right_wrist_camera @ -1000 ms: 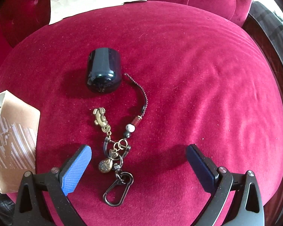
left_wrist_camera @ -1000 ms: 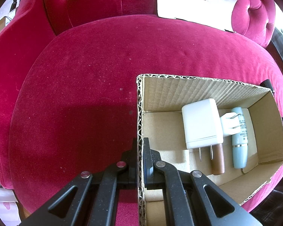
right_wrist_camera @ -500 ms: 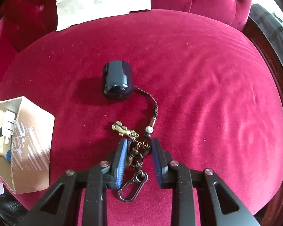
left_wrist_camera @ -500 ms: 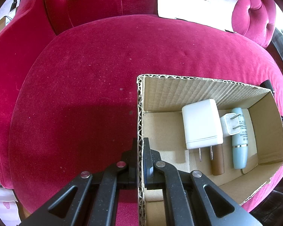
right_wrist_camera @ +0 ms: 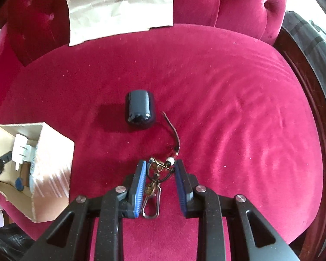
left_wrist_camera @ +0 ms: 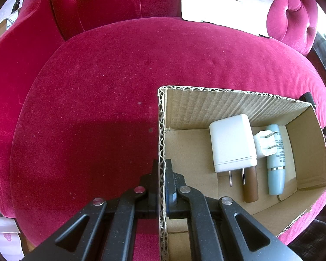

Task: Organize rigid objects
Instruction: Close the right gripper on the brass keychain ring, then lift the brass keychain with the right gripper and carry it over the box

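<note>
A: Since a second ago your right gripper (right_wrist_camera: 159,167) has gone from wide apart over the keychain (right_wrist_camera: 155,179) to closed in on it; the rings now sit up between the pads with the snap hook hanging below. The dark case (right_wrist_camera: 140,106) has stayed put on the seat (right_wrist_camera: 239,113). Your left gripper (left_wrist_camera: 162,171) hasn't budged.

B: Is the left one holding anything?

A: Yes. Its jaws are together on the near wall of the box (left_wrist_camera: 162,130), one finger inside, one outside. Keep it there; you're steadying the box for the drop.

B: And the box so far?

A: A white charger (left_wrist_camera: 231,142), a smaller plug (left_wrist_camera: 261,146), a blue tube (left_wrist_camera: 276,169) and a brown stick (left_wrist_camera: 251,188) lie on its floor, bunched toward the right. The left half of the floor is bare card.

B: So the right one has the keychain clamped?

A: It looks so: pads are against the ring cluster, though the grip is on loose rings, not a solid body. The cord (right_wrist_camera: 173,130) trails off toward the case and its far end seems to lie just beside it.

B: How do you want the lift done?

A: Lift straight up and slowly, so the cord drags clear without nudging the case. Watch the bead (right_wrist_camera: 169,160) at the pad edge; if the rings slip there, regrip lower, nearer the hook. Then carry it left to the box's bare half and let go low.
</note>
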Demonstrator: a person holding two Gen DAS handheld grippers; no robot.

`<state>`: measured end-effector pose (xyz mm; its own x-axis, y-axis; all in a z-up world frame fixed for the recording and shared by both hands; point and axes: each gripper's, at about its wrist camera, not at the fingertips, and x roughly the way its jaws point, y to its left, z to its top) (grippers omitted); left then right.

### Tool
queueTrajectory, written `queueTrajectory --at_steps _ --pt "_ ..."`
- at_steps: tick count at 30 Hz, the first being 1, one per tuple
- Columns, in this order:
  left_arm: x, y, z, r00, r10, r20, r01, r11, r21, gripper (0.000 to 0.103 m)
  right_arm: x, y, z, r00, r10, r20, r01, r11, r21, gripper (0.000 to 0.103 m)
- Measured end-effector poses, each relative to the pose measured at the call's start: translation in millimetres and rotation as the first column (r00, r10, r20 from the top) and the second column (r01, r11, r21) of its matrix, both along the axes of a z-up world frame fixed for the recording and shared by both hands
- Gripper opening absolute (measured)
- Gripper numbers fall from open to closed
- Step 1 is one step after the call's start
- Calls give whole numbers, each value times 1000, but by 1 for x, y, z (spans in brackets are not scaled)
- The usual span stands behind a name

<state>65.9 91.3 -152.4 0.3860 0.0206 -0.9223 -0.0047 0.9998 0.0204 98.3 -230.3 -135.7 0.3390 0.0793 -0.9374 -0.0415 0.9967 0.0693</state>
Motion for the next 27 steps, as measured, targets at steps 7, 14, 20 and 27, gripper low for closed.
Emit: queueTrajectory --at_steps 7,14,20,27 --pt "0 0 0 1000 0 0 0 1000 0 3 -5 -3 27 999 -4 40 4 1000 -2 27" --pt "0 0 0 1000 -1 0 1 1000 4 3 -9 6 50 996 11 87 -10 1000 -10 27" --pt "0 1 2 1000 -2 2 2 1000 2 3 -6 24 72 990 40 132 -40 999 -3 27" --pt "0 1 2 1000 -1 2 1 1000 1 3 -4 47 93 982 80 173 -84 996 18 27"
